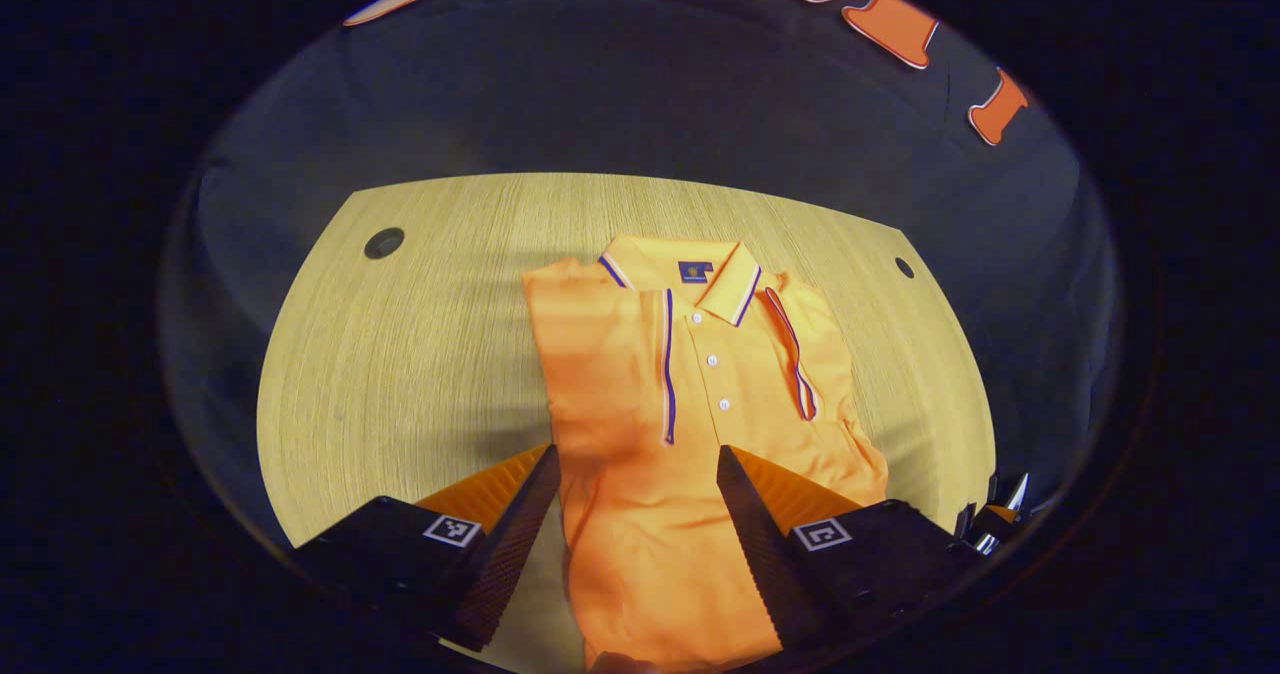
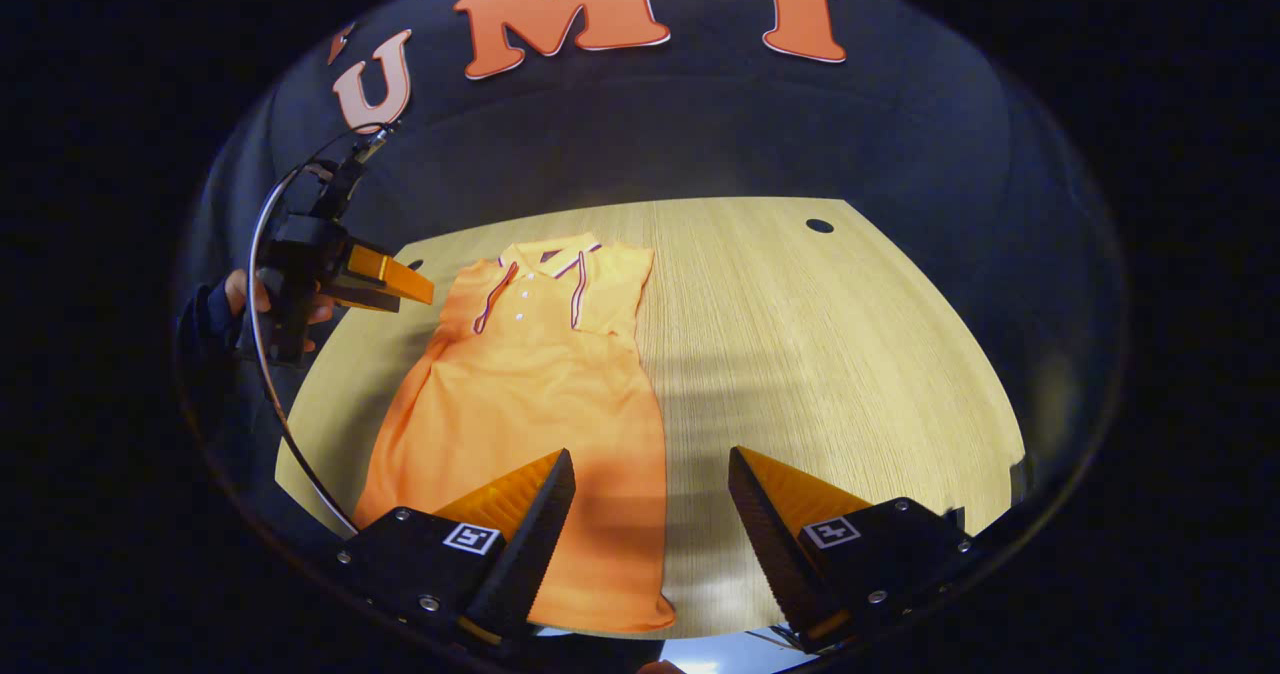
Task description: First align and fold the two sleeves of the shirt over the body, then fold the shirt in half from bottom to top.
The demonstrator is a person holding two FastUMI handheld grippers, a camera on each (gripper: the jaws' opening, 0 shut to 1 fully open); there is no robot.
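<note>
Shirt point(image 1: 690, 434) flat on table point(image 1: 420, 354), sleeves folded; both tools point(image 1: 638, 469) point(image 2: 650, 474) spread, empty; right gripper view catches hand point(image 2: 245, 299).

The shirt point(image 1: 690, 424) is lying flat on the table point(image 1: 400, 354), its collar point(image 1: 680, 274) pointing at the far wall. Both sleeves are lying folded over its body. In the right gripper view, the left gripper point(image 2: 425, 289) is hanging above the table's left edge, beside the collar.

Left gripper point(image 1: 638, 474) was held raised with its jaws spread wide, nothing between them. Right gripper point(image 2: 650, 479) was likewise spread and empty. A hand point(image 2: 262, 299) was seen gripping the left gripper's body.
</note>
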